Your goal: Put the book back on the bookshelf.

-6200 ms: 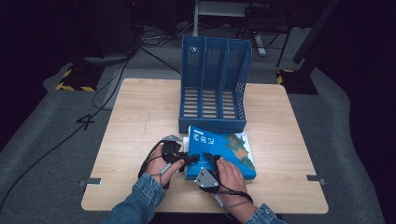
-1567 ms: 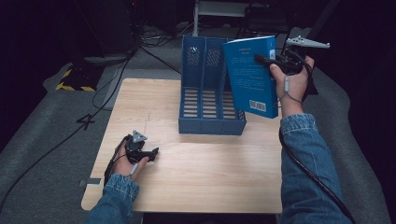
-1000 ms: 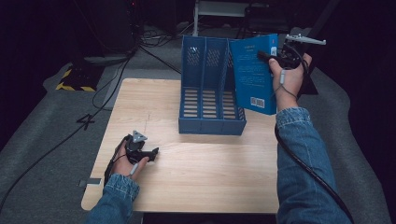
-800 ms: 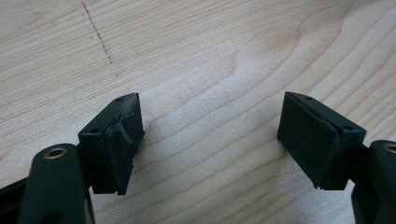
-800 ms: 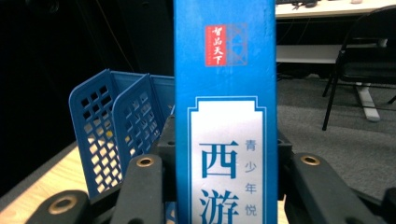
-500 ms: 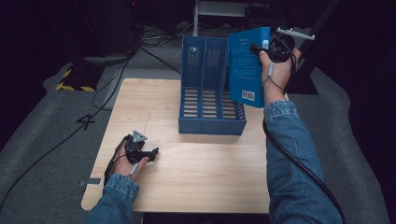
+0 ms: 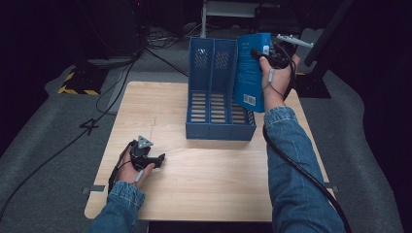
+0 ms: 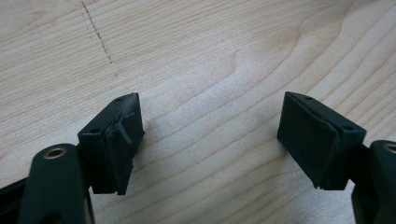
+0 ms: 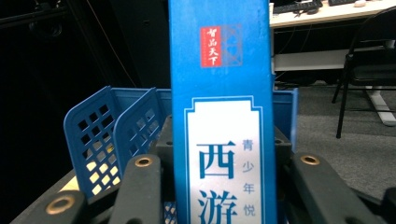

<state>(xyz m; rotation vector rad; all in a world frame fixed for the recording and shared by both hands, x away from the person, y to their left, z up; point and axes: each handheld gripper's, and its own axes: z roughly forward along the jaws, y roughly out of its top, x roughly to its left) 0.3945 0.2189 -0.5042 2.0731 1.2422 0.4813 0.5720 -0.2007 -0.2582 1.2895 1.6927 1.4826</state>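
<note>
Book (image 7: 250, 73) is clenched upright in right gripper (image 7: 266, 52) above file rack's (image 7: 214, 92) rightmost slot, so keep spine vertical & lower straight btwn dividers w/o tilting; left gripper (image 7: 154, 158) rests released on table (image 7: 209, 184).

One book (image 7: 248, 73) — one file rack (image 7: 214, 92) — two tongs (image 7: 156, 159).
</note>
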